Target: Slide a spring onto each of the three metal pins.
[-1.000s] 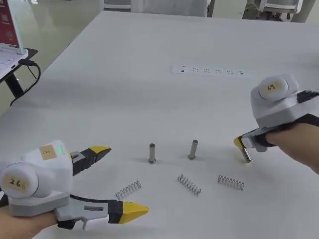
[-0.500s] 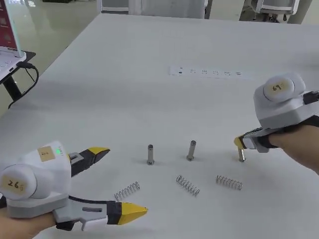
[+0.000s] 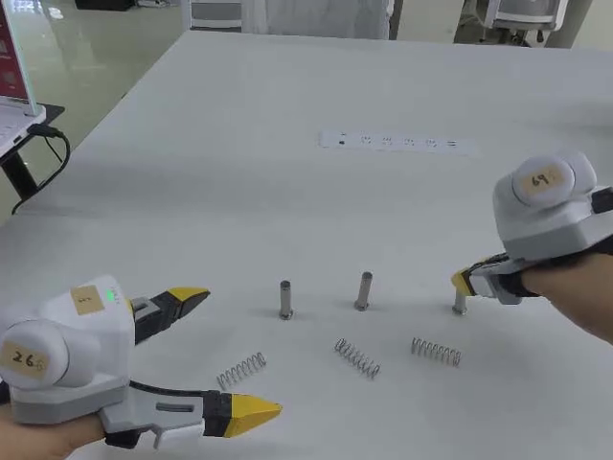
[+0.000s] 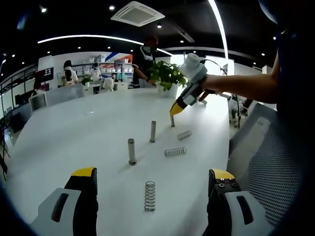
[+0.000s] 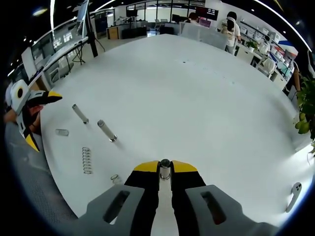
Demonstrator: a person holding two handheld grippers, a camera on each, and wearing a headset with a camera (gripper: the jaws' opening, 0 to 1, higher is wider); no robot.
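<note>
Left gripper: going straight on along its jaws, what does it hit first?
Likely the nearest spring, lying dead ahead of the left gripper between its open jaws. A metal pin stands beyond. Height above the table is unclear, so it might pass over.

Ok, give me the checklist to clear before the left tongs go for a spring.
1. Left tongs open: ok, jaws wide apart.
2. Left spring within reach: ok, it lies free on the table, ahead of and between those jaws.
3. Right tongs shut on the right pin: ok.
4. Right pin's base resting on the table: cannot tell.
5. Left pin and middle pin upright and bare: ok.
6. Middle spring and right spring clear of the pins: ok, both lie apart from them on the table.
</note>
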